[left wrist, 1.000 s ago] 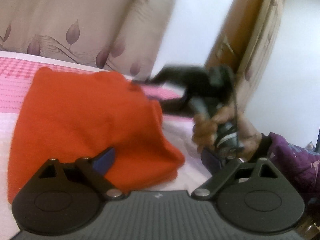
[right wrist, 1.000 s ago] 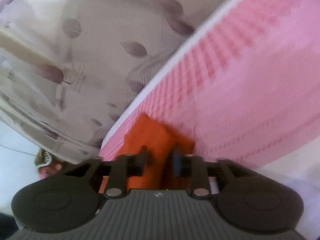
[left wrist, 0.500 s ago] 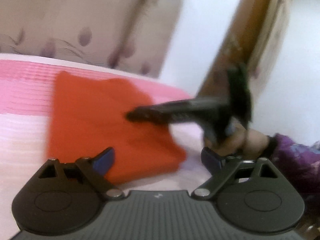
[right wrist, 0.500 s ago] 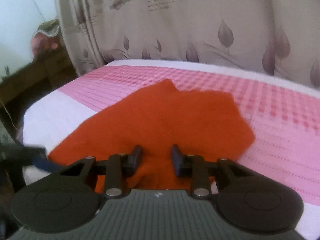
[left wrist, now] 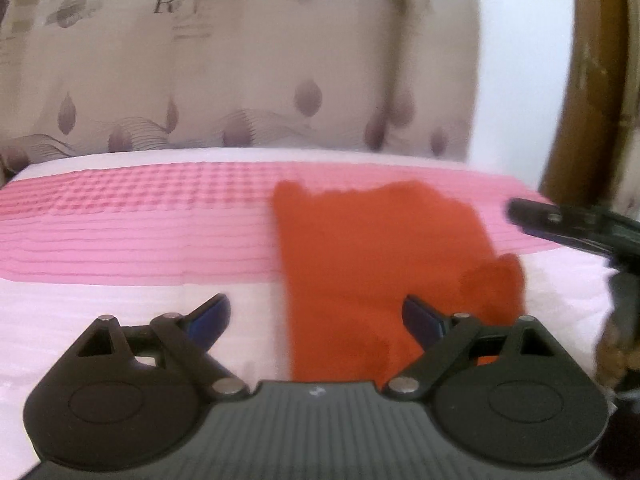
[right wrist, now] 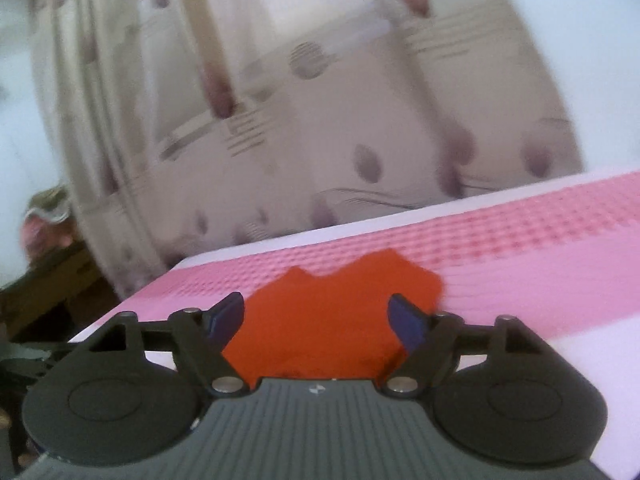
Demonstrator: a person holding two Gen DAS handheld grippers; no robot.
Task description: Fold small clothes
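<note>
I am seeing the orange garment (left wrist: pixel 384 264) lying folded on the bed (left wrist: pixel 120 240); right tongs (right wrist: pixel 316 320) are opening, left tongs (left wrist: pixel 316 318) gaping, both empty.

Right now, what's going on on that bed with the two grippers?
A person is folding a small orange garment on the pink and white bedspread. It lies flat, apparently already folded over. The left gripper is open above it, gripping nothing. The right gripper has its jaws opening, the garment beyond them and no cloth pinched. In the left wrist view the right gripper reaches in from the right edge, off to the side of the garment. Neither holds the cloth.
</note>
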